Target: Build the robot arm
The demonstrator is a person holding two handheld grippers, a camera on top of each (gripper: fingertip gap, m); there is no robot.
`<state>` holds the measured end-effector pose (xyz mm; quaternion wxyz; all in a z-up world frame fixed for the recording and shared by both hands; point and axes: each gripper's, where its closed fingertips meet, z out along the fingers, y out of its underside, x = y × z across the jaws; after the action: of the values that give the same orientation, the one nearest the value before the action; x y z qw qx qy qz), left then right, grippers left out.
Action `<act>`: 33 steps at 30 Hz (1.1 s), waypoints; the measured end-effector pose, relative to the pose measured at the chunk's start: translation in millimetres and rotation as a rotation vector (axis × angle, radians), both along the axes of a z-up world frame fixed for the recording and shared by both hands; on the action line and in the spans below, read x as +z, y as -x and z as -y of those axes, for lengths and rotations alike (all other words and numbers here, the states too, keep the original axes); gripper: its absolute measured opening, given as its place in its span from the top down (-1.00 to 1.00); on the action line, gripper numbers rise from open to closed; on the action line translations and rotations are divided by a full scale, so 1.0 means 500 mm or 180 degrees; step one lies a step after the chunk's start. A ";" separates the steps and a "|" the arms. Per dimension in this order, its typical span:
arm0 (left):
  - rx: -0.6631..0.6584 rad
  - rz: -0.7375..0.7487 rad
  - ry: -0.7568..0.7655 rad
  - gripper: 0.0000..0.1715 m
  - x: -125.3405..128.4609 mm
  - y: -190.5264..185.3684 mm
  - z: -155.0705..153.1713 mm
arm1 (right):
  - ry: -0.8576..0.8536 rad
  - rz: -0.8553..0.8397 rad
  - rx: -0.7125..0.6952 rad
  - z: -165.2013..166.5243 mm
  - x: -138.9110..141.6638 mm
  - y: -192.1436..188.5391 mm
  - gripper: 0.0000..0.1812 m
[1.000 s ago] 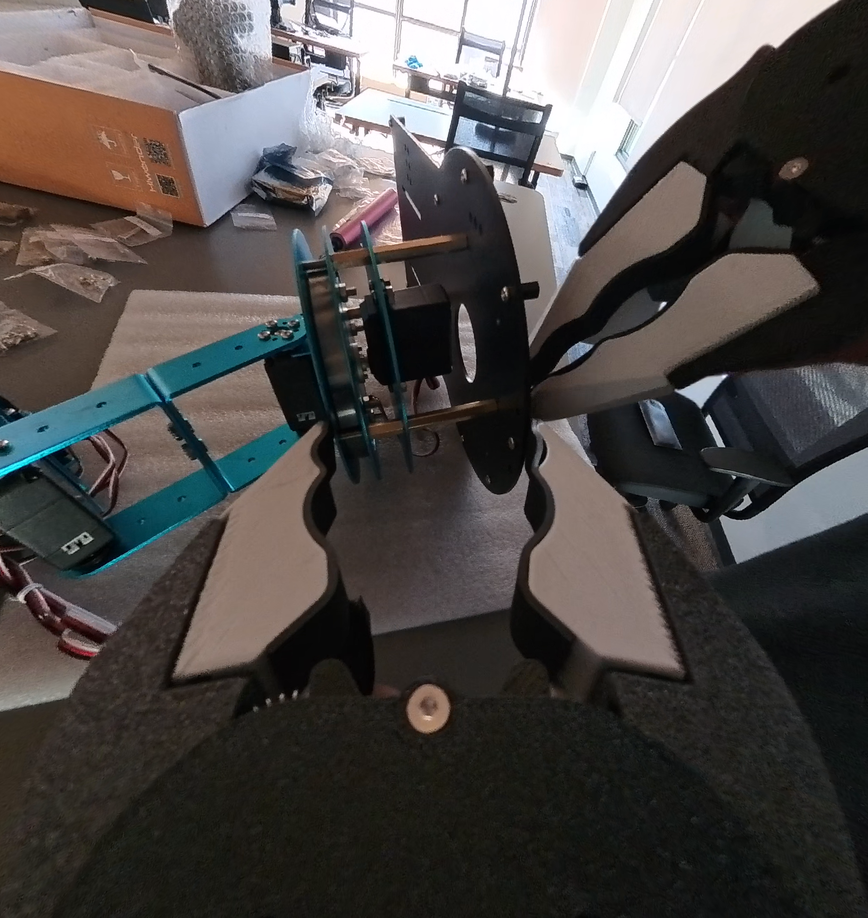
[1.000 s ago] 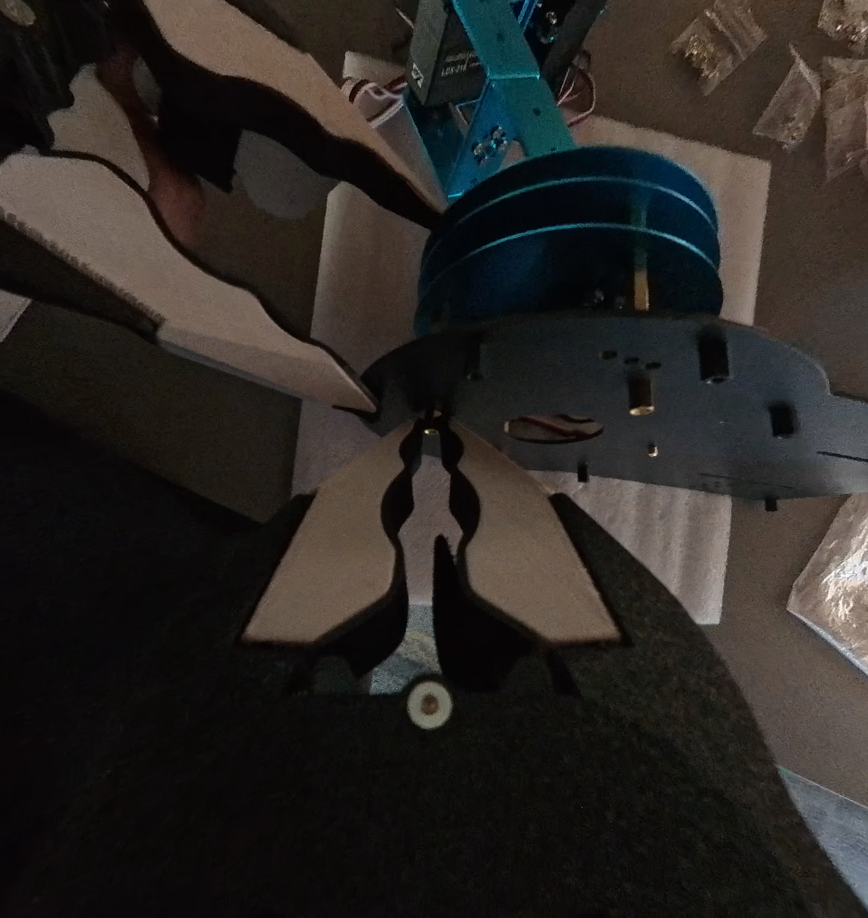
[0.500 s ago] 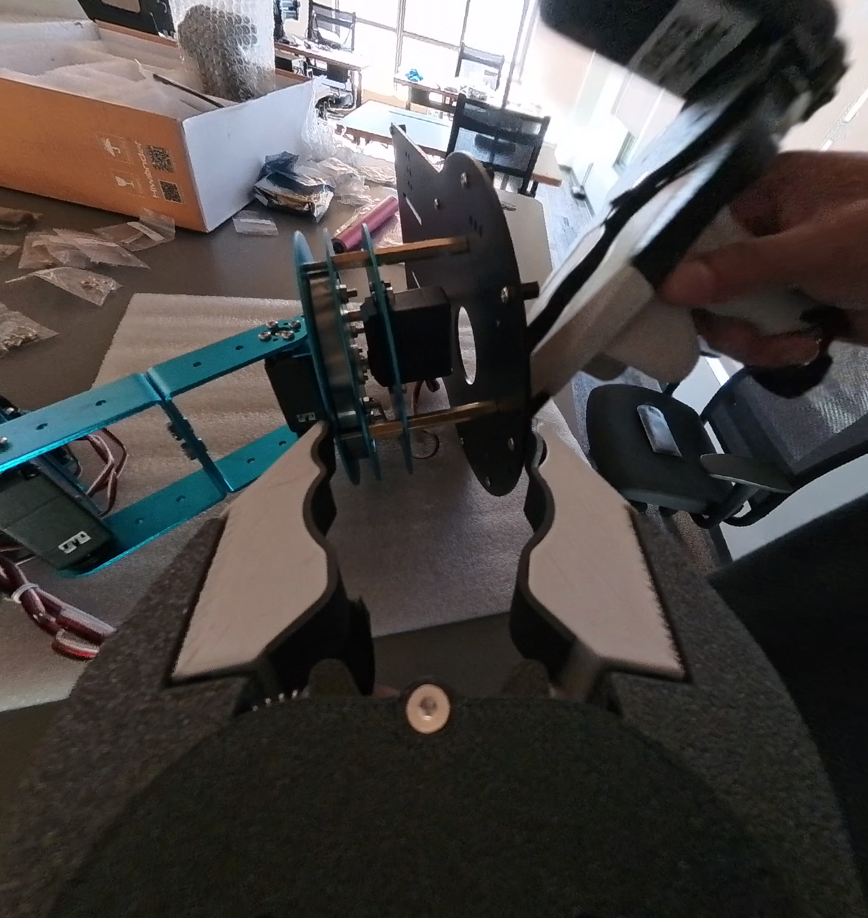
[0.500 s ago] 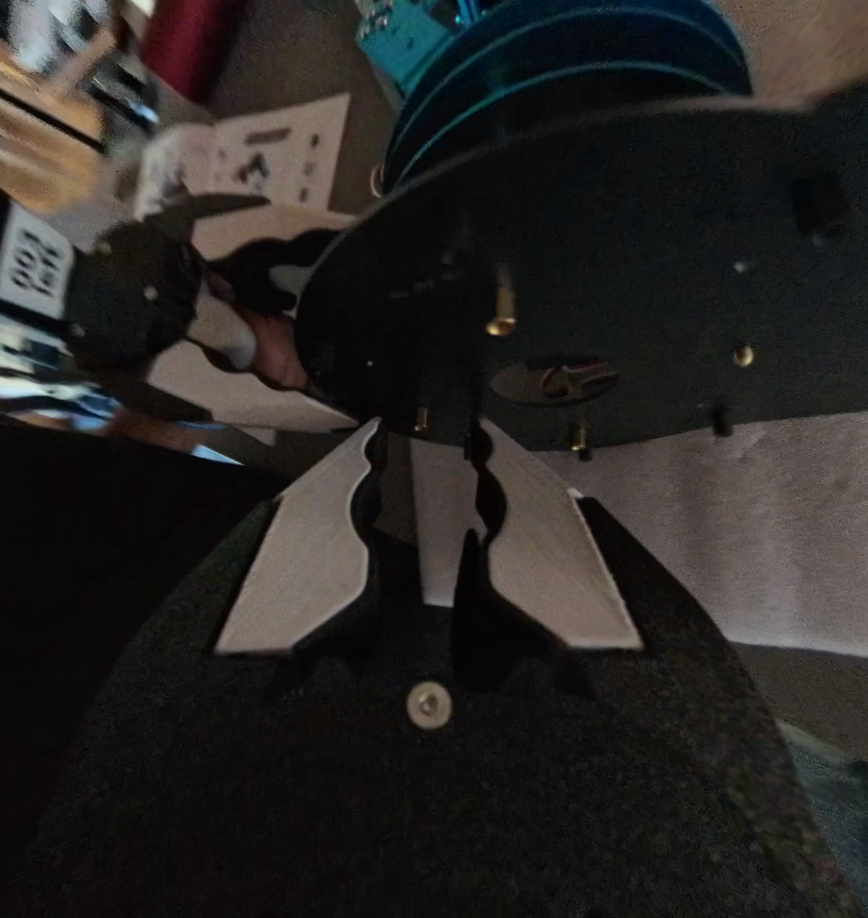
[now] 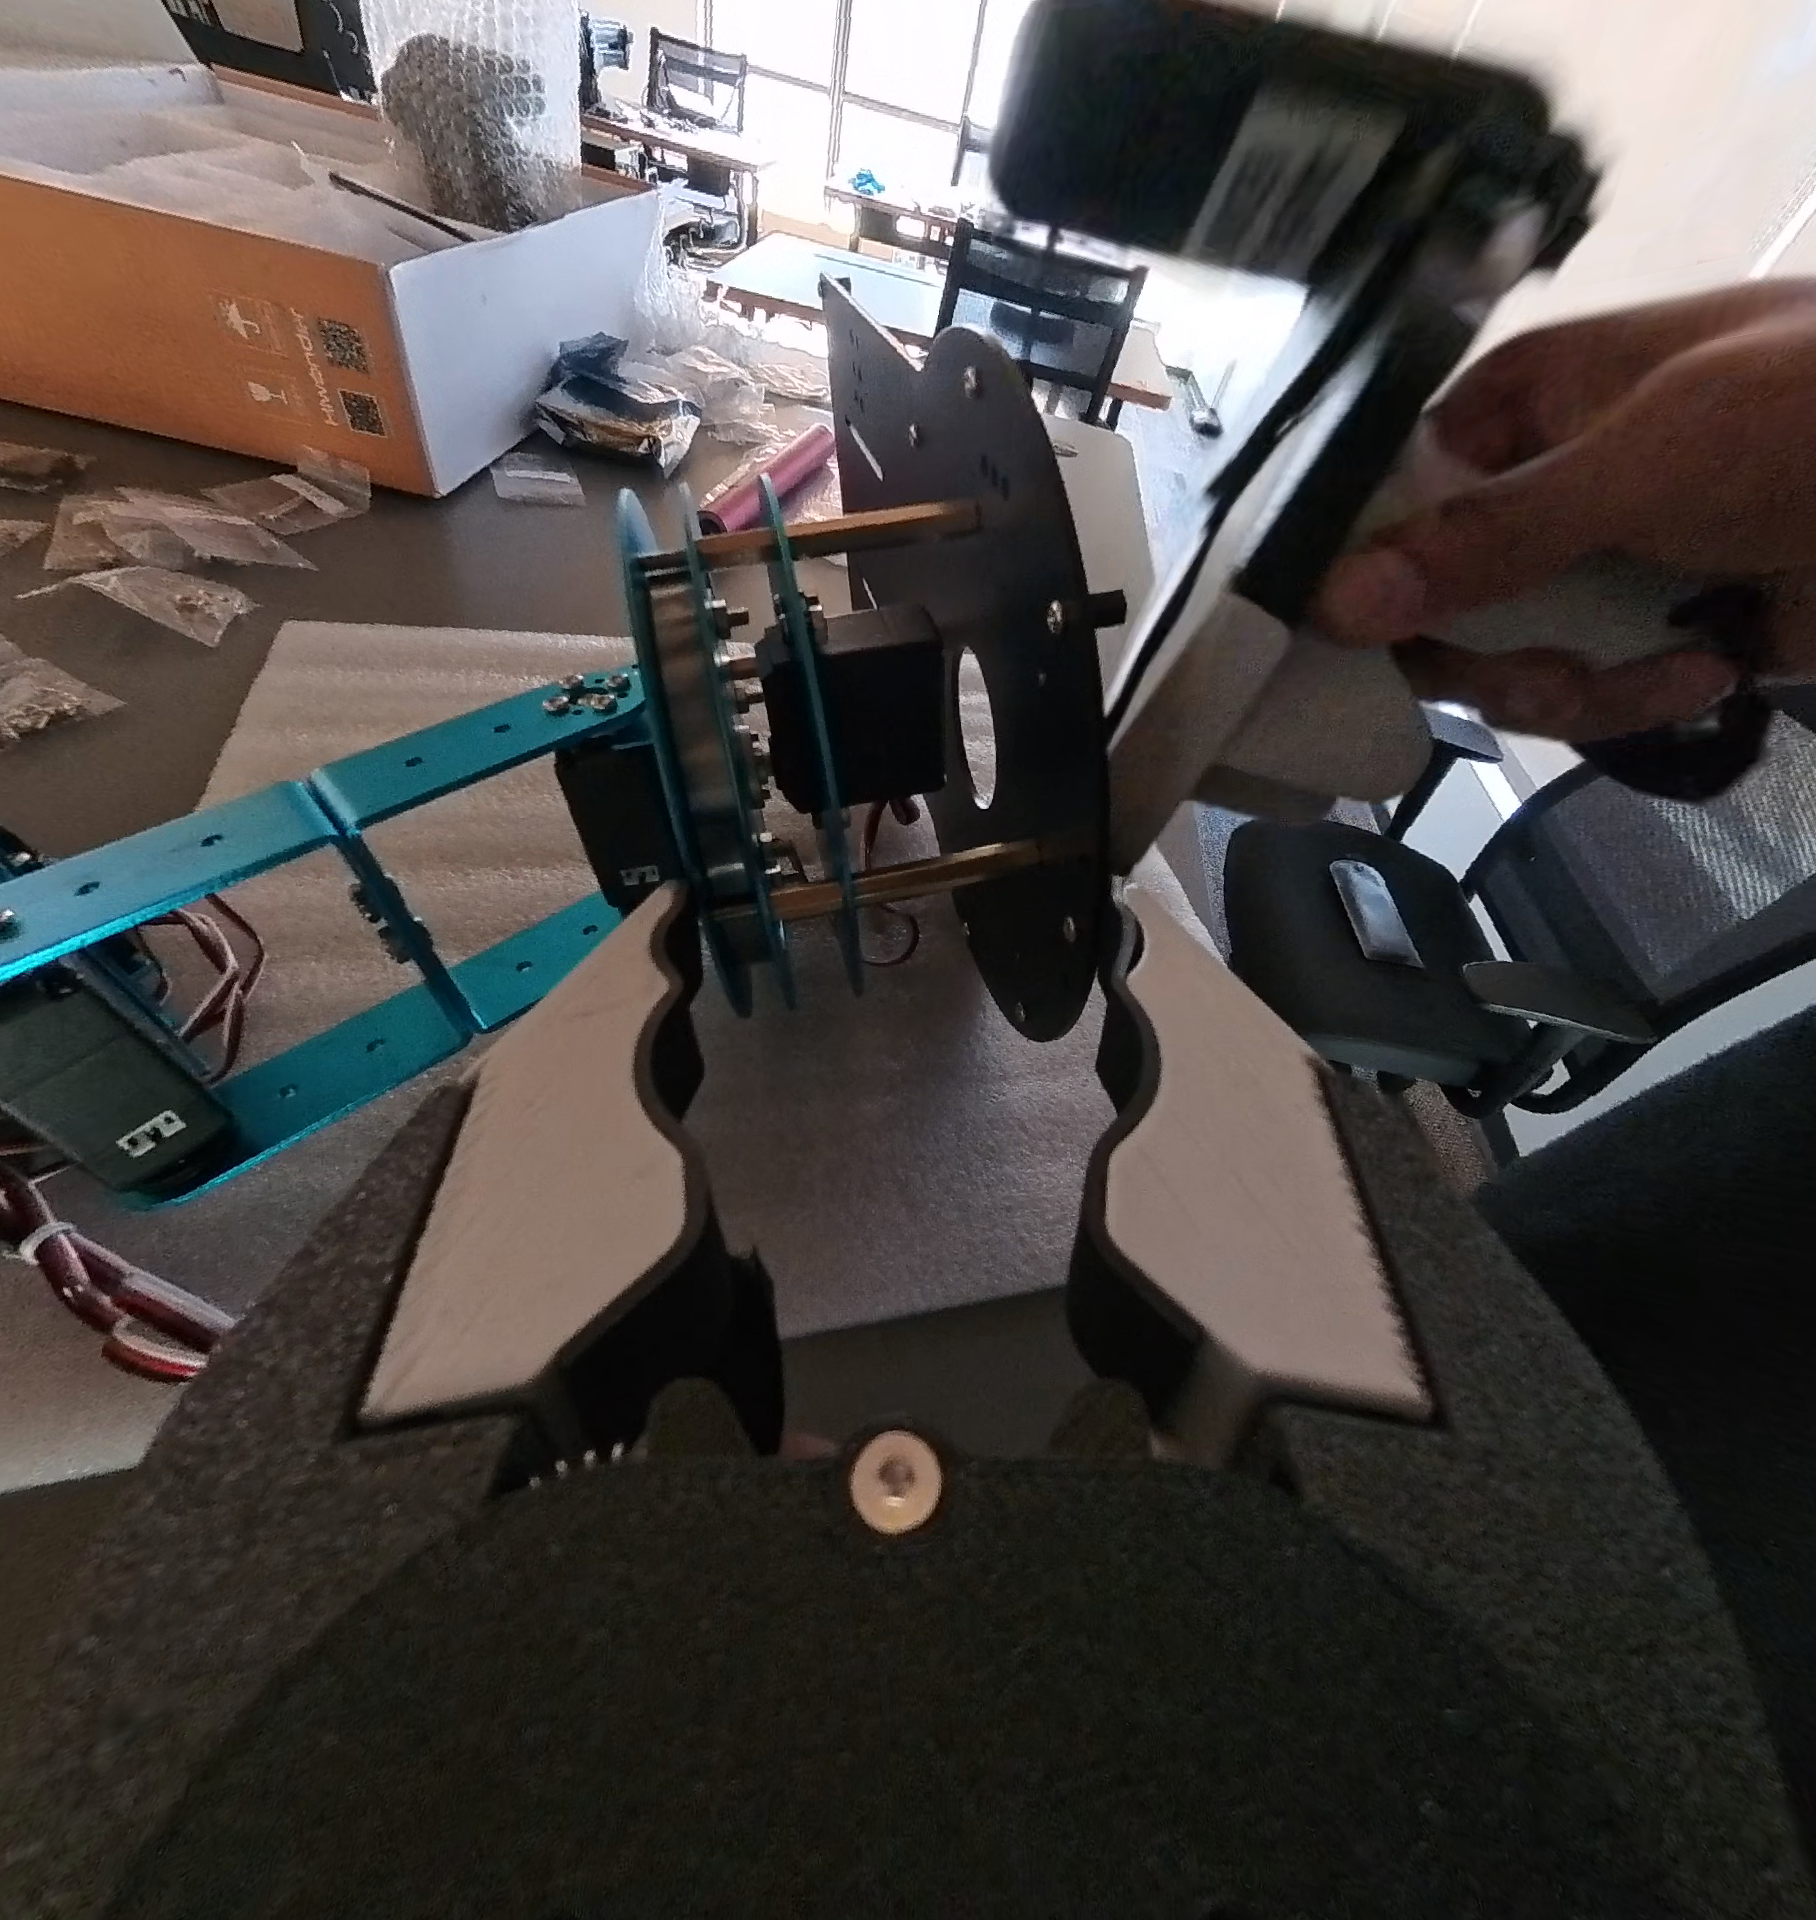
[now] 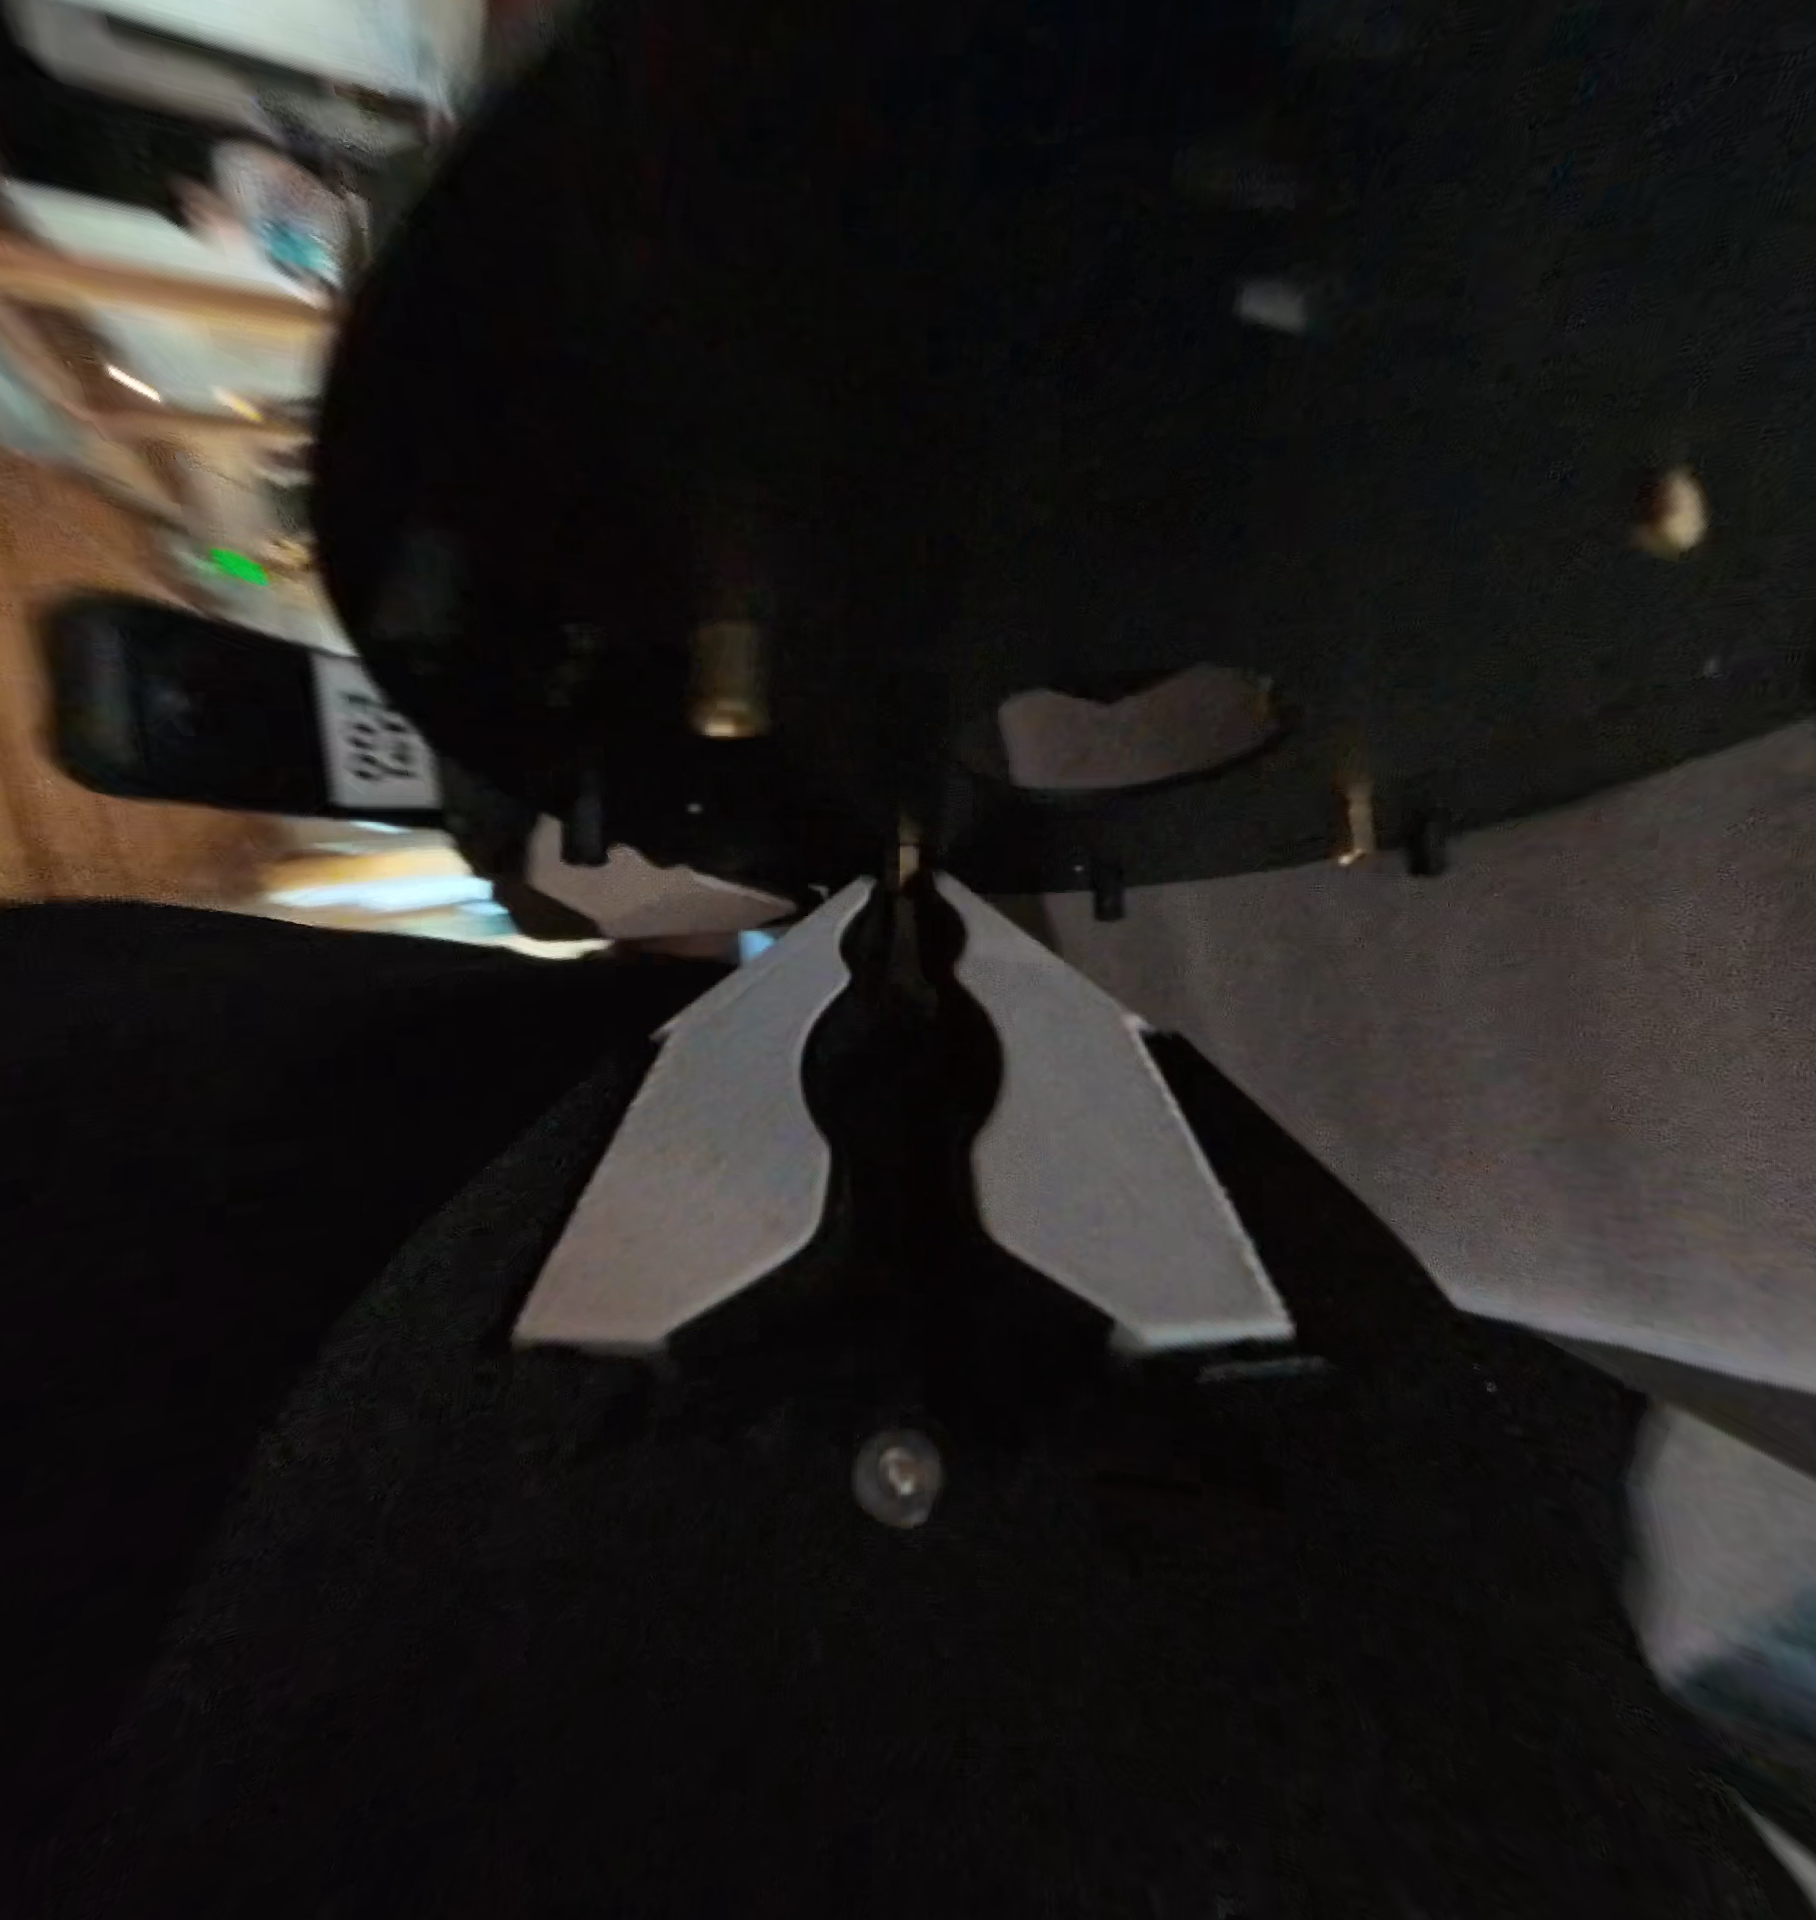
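My left gripper (image 5: 893, 914) is shut across the base of a blue robot arm: one fingertip is against the blue discs (image 5: 722, 748), the other against the round black plate (image 5: 997, 582). The base stands on edge, with a black servo (image 5: 852, 717) and brass standoffs (image 5: 945, 868) between discs and plate. My right gripper (image 6: 906, 883) is nearly closed on a small brass fastener (image 6: 909, 847) at the black plate's (image 6: 987, 364) rim. It also shows in the left wrist view (image 5: 1127, 862), held by a hand (image 5: 1610, 520). The right wrist view is dark and blurred.
The blue arm brackets (image 5: 416, 758) and red-brown wires (image 5: 104, 1299) lie to the left on a white foam sheet (image 5: 883, 1143). An orange and white box (image 5: 208, 301), bags of small parts (image 5: 135, 561) and a purple cylinder (image 5: 769, 488) lie behind. An office chair (image 5: 1403, 935) stands right.
My right gripper has rolled about its own axis and tilted up while its tips stayed at the brass fastener on the plate's rim. My left gripper and the base have not moved.
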<state>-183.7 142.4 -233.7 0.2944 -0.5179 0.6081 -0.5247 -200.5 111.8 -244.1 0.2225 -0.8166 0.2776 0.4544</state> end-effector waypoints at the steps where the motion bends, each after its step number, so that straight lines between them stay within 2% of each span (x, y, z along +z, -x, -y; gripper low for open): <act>1: 0.0000 0.0000 -0.0003 0.11 0.000 0.000 0.000 | -0.0051 -0.0540 -0.0202 -0.001 0.005 0.002 0.96; 2: 0.0000 0.0000 -0.0006 0.11 -0.001 0.000 0.000 | -0.0088 -0.0855 -0.0347 -0.002 0.008 0.004 0.96; 4: 0.0003 0.0001 -0.0014 0.11 -0.001 0.001 0.001 | -0.0134 -0.0823 -0.0380 -0.001 0.008 0.004 0.96; 7: -0.0007 -0.0012 -0.0025 0.11 -0.001 0.000 0.001 | -0.0212 0.0451 0.0048 0.001 -0.002 -0.005 0.94; 9: -0.0001 -0.0016 -0.0017 0.11 0.000 0.001 0.001 | -0.0195 0.1399 0.0263 0.002 -0.002 -0.023 0.72; 12: 0.0016 -0.0010 -0.0002 0.11 -0.001 0.001 0.001 | -0.0144 0.2488 0.0658 0.003 -0.004 -0.032 0.74; 15: 0.0014 -0.0012 -0.0003 0.11 0.000 0.001 0.001 | 0.0003 0.3182 0.0989 0.002 -0.012 -0.041 0.85; 16: 0.0015 -0.0012 0.0000 0.11 0.000 0.000 0.001 | 0.0006 0.3215 0.1085 0.001 -0.011 -0.035 0.93; 18: 0.0017 -0.0014 0.0004 0.11 0.000 0.001 0.001 | 0.0036 0.3165 0.1119 0.001 -0.012 -0.031 0.95; 19: 0.0017 -0.0011 0.0004 0.11 0.000 0.001 0.001 | 0.0026 0.2969 0.1056 0.002 -0.011 -0.029 0.95; 21: 0.0019 -0.0004 0.0016 0.11 0.000 0.001 0.001 | -0.0021 0.1959 0.0672 0.000 -0.008 -0.021 0.96; 24: 0.0020 -0.0004 0.0012 0.11 0.000 0.000 0.001 | -0.0126 -0.0214 -0.0093 -0.002 0.006 -0.006 0.96; 25: 0.0020 -0.0003 0.0010 0.11 0.000 0.001 0.001 | -0.0162 -0.0739 -0.0254 -0.003 0.010 -0.003 0.96; 27: 0.0020 -0.0006 0.0003 0.11 0.000 0.001 0.001 | -0.0227 -0.1220 -0.0407 -0.003 0.015 -0.001 0.96; 29: 0.0018 -0.0012 -0.0019 0.11 0.000 0.002 0.002 | -0.0281 -0.0863 -0.0297 0.000 0.013 -0.001 0.95; 33: 0.0021 -0.0022 -0.0021 0.11 0.000 0.001 0.001 | -0.0384 0.1093 0.0174 0.000 0.017 -0.020 0.75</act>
<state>-184.2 141.7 -233.8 0.2957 -0.5208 0.6091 -0.5199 -190.3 111.7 -235.4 0.3028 -0.8747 0.1854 0.3300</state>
